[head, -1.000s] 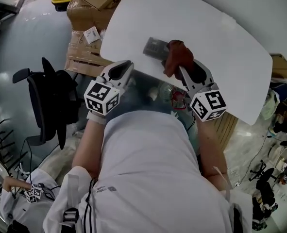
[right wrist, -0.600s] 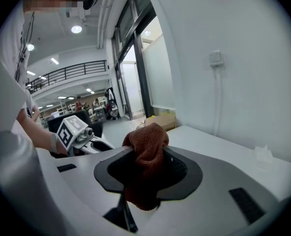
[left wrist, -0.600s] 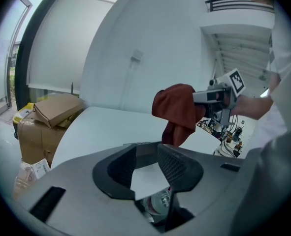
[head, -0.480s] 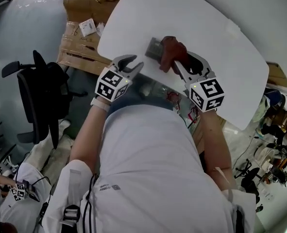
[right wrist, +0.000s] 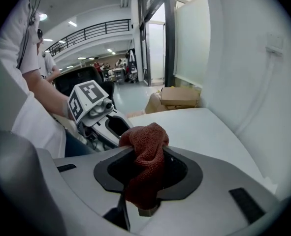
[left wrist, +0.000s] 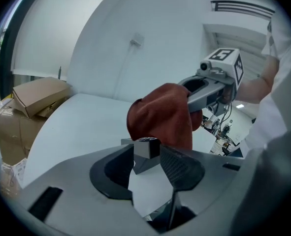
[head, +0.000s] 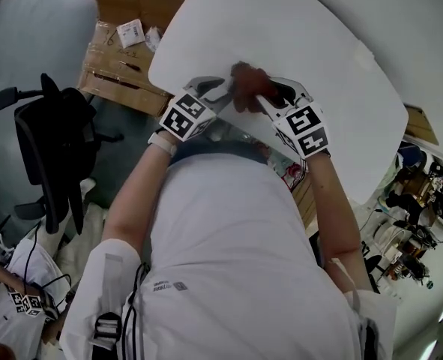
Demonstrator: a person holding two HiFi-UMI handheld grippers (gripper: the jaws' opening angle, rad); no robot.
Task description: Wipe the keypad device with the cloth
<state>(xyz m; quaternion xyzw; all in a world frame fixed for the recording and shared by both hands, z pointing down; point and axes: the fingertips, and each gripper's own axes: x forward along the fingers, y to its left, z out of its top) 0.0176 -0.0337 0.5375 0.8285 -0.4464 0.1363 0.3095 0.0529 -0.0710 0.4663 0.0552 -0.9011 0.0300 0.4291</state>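
Observation:
The red-brown cloth hangs bunched from my right gripper, whose jaws are shut on it. It sits over the grey keypad device, which the head view hides. In the left gripper view the device lies on the white table, one end between the tips of my left gripper. Those jaws have just been opening and stand open around it, the pads not clearly pressing. The cloth hangs just behind the device. The two grippers face each other near the table's front edge.
Cardboard boxes are stacked on the floor left of the table. A black office chair stands further left. Another person sits at the bottom left. The table's near edge runs just under both grippers.
Both grippers dropped and closed in over the device. The left jaws went from shut to open. The cloth, earlier beside the device's right end, now covers it in the head view.

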